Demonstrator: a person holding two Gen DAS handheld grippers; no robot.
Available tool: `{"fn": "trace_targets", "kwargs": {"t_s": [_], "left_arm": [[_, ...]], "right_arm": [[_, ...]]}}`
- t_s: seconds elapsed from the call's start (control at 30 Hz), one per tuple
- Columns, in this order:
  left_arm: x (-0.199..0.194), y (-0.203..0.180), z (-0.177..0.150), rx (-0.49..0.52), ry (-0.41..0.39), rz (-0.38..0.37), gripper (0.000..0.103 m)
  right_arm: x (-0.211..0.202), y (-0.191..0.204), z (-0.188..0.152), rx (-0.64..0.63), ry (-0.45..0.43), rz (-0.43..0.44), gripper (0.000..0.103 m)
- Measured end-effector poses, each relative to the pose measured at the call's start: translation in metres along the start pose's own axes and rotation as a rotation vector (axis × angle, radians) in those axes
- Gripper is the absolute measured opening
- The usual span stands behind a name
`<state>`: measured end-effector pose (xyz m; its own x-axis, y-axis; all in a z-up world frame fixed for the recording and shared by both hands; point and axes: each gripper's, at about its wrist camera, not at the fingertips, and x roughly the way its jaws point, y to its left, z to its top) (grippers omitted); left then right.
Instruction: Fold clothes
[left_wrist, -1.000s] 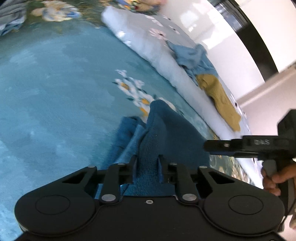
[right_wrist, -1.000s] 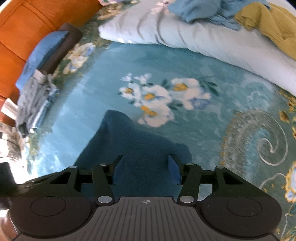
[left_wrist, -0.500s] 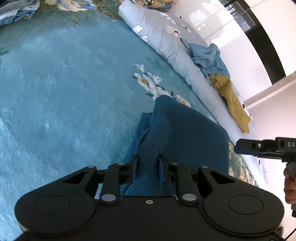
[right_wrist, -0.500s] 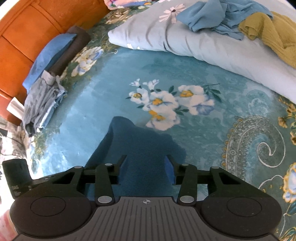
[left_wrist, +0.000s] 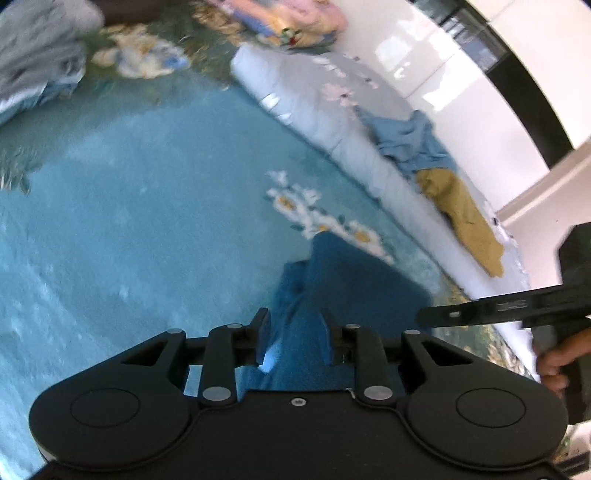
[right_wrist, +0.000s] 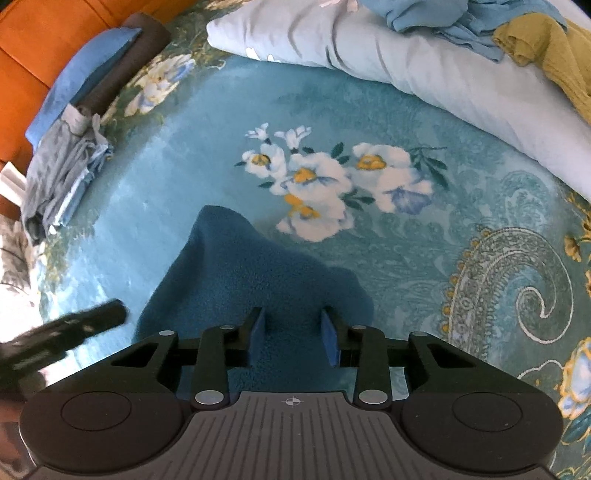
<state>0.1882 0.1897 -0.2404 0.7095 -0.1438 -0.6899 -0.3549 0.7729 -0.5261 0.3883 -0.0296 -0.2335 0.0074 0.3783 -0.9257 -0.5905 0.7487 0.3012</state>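
Around you: teal floral carpet (right_wrist: 192, 122) underfoot. Pale folded quilt (right_wrist: 436, 70) along far edge, light-blue cloth (right_wrist: 436, 14) and mustard cloth (right_wrist: 554, 48) heaped on it. At your left, orange sofa (right_wrist: 33, 40); grey bundle (right_wrist: 62, 173) before it.
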Motion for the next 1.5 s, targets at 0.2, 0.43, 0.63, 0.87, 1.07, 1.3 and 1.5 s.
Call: {"fn": "trace_targets", "kwargs": {"t_s": [0.2, 0.43, 0.63, 0.87, 1.07, 1.3, 1.5], "left_arm": [[0.016, -0.036, -0.011, 0.137, 0.091, -0.026, 0.022], [0.037, -0.033, -0.021, 0.118, 0.128, 0.011, 0.016], [0.04, -0.026, -0.022, 0.095, 0.141, 0.035, 0.012], [0.041, -0.027, -0.022, 0.103, 0.146, 0.031, 0.012], [0.042, -0.028, -0.023, 0.106, 0.144, 0.031, 0.012], [0.042, -0.027, -0.023, 0.106, 0.146, 0.029, 0.012], [0.043, -0.026, -0.024, 0.104, 0.145, 0.026, 0.012]], "right_arm": [[0.002, 0.002, 0.003, -0.01, 0.011, 0.005, 0.031], [-0.001, -0.003, 0.004, 0.016, 0.014, 0.018, 0.031], [-0.012, -0.01, -0.001, 0.036, -0.018, 0.032, 0.031], [-0.026, -0.014, -0.009, 0.037, -0.081, 0.007, 0.031], [-0.034, -0.012, -0.014, 0.031, -0.172, -0.006, 0.031], [-0.031, -0.013, -0.018, 0.061, -0.168, 0.016, 0.024], [-0.017, 0.0, -0.017, 0.02, -0.099, 0.001, 0.002]]}}
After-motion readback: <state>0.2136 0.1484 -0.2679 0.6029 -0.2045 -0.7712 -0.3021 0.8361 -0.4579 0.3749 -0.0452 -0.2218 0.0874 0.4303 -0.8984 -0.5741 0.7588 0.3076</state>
